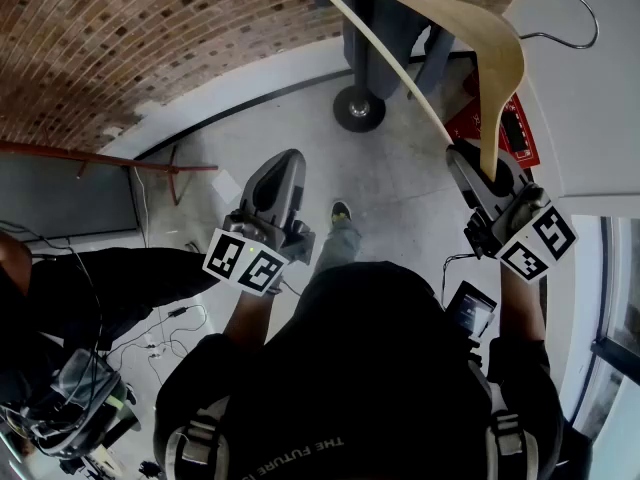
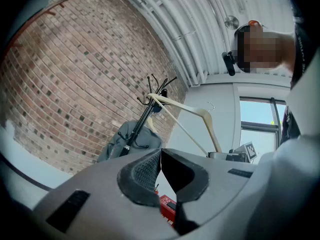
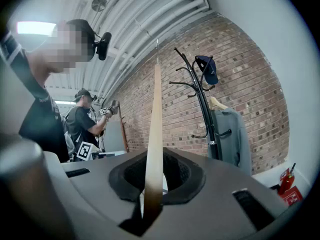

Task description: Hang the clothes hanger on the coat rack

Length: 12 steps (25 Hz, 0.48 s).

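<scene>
Red brick wall (image 1: pixel 120 38) curves behind a pale concrete floor (image 1: pixel 400 178), over which the left gripper (image 1: pixel 284 171) hovers clenched on nothing, its pads meeting. Right of it, the single light wooden clothes hanger with a wire hook (image 1: pixel 478 20) is clamped by one arm's tip in the right gripper (image 1: pixel 472 166). Its long axis slants up and left toward the one black metal coat rack (image 3: pixel 202 106), hook jutting rightward, and that rack carries one dark cap (image 3: pixel 206 69) and one grey garment (image 3: pixel 232 134).

A grey jacket (image 3: pixel 231 134) and a blue cap (image 3: pixel 207 69) hang before the brick wall (image 3: pixel 260 84).
</scene>
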### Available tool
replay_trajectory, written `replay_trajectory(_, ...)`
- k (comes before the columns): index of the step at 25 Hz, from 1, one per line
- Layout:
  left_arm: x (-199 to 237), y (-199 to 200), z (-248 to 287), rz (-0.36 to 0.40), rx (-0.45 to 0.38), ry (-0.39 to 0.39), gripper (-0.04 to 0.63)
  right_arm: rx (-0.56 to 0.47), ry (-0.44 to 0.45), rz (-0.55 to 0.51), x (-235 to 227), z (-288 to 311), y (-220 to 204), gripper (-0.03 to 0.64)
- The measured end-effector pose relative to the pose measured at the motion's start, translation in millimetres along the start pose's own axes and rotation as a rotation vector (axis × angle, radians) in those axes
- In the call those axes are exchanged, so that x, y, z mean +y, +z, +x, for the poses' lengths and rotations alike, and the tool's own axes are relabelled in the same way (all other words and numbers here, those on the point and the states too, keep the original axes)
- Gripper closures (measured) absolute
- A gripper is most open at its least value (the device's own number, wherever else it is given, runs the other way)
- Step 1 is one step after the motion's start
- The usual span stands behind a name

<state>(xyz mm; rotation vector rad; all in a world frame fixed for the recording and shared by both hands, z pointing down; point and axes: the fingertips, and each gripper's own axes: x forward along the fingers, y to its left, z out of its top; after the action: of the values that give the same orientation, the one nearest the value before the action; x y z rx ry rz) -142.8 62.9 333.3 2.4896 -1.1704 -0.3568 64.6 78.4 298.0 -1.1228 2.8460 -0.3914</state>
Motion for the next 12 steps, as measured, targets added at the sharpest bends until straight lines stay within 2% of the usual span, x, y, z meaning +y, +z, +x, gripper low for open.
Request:
replay_trajectory(5, -106, -39, -74, 0.021, -0.037, 0.037, 0.574, -0.017, -0.001, -0.086, 53, -110, -14, 0.572)
replay_trajectory(9, -157, -48, -141, 0.012, -0.023, 0.089, 0.574, -0.015, 0.001, -0.047, 106, -160, -23, 0.572)
replay_trajectory(12, -198, -61, -173, 0.052, -0.025, 0.104, 0.574, -0.001, 0.023, -0.073, 132, -202, -33, 0.572)
